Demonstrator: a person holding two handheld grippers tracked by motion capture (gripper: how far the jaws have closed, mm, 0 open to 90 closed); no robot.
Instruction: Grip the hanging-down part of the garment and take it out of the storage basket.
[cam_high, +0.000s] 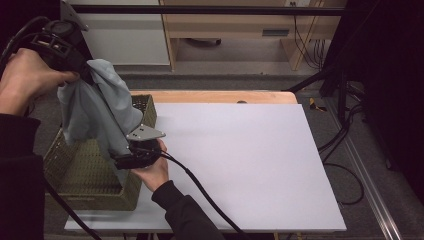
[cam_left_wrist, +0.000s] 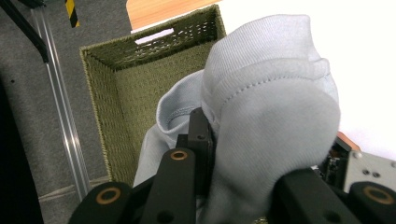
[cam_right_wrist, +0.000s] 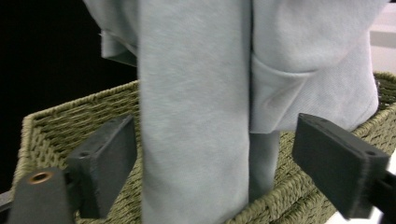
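White board covers most of the table in front of you, and a green woven basket stands on its edge at 9 o'clock. Behind the table, at 12 o'clock, you see a grey floor and pale wooden furniture.

Your left gripper is raised at 10 o'clock, above the basket, and its jaws are clenched on the top of a light grey-blue cloth. In the left gripper view the cloth bunches over the jaws. The cloth hangs down from this grip, so its long axis is close to vertical, and its lower end points into the basket.

Your right gripper is lower, beside the basket's right wall, and points toward the hanging cloth. In the right gripper view its jaws stand apart on both sides of the cloth, with a gap at each pad, so they do not press it.
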